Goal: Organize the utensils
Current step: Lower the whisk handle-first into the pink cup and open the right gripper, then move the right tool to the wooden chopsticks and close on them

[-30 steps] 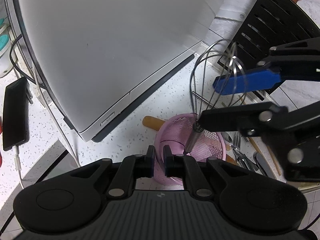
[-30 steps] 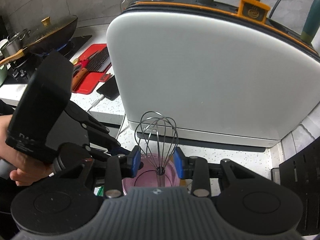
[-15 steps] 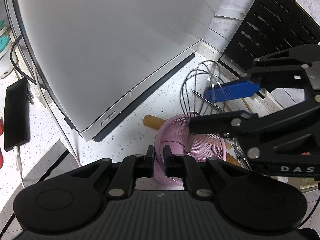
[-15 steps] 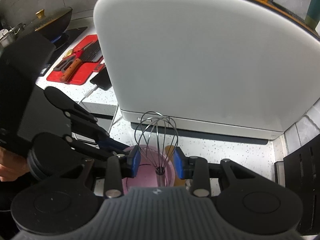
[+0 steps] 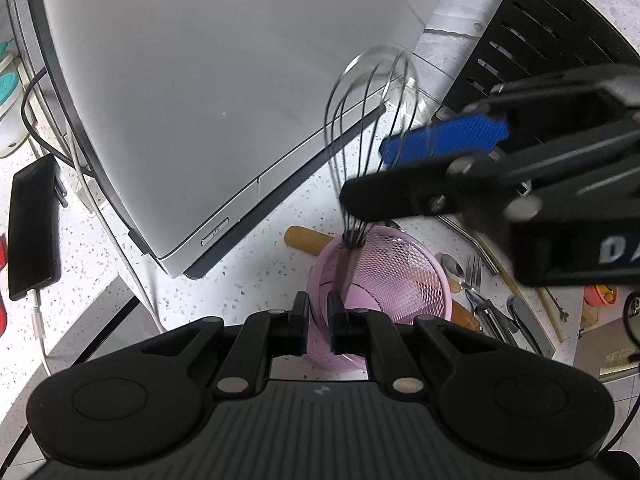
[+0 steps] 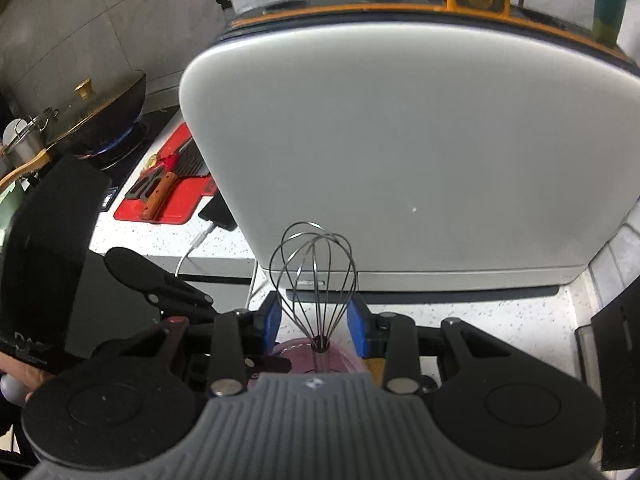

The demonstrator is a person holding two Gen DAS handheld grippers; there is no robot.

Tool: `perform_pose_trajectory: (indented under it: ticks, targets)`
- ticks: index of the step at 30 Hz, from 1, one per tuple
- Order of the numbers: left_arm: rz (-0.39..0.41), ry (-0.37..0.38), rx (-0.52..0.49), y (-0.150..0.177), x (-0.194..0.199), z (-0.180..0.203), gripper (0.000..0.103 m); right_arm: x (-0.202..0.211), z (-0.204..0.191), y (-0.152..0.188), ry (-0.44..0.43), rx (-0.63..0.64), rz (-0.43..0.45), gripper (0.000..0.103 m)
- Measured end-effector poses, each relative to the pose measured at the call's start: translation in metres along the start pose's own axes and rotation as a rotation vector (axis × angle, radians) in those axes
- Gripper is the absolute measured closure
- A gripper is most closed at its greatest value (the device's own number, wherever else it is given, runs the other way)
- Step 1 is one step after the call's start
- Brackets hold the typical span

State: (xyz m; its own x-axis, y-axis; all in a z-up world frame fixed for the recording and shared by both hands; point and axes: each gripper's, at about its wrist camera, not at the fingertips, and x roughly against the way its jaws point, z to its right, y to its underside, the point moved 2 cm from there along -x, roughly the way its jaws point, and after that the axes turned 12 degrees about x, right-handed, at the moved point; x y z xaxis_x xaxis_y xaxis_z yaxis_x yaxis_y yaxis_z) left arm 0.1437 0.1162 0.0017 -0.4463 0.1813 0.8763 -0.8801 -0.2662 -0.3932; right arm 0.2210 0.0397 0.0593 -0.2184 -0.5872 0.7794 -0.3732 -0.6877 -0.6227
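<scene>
Whisk (image 5: pixel 370 128) now more upright, handle in pink basket (image 5: pixel 396 280); right claw (image 6: pixel 316 320) clamps its wires. Left claw (image 5: pixel 318 314) pinches basket rim. Big white appliance (image 5: pixel 208 92) close behind; cutlery (image 5: pixel 486 296) beside on desk (image 5: pixel 240 276).

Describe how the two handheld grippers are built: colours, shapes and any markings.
Both are matte black plastic. Each has a ribbed grey-black body flanked by two round discs, with jointed link arms and silver pivot screws leading to the fingers. The right gripper has bright blue textured finger pads and white lettering on its block-shaped housing, only partly readable. The left gripper has dark pads.
</scene>
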Motion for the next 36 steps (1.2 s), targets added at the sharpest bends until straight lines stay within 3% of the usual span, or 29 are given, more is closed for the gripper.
perform_pose_trajectory:
  ticks: [7, 12, 22, 36]
  targets:
    - [0.000, -0.001, 0.001, 0.000, 0.000, 0.001, 0.093, -0.017, -0.002, 0.011, -0.001, -0.039, -0.037, 0.068]
    - [0.000, -0.001, 0.000, 0.000, 0.000, 0.001, 0.093, -0.020, -0.003, 0.008, 0.006, -0.043, -0.057, 0.062]
    - [0.004, -0.008, 0.001, 0.001, -0.002, 0.002, 0.093, 0.013, 0.000, 0.016, 0.054, -0.030, -0.048, 0.059]
    - [0.009, -0.025, 0.000, 0.002, -0.005, 0.006, 0.093, 0.053, 0.040, 0.104, 0.191, -0.112, -0.162, 0.059]
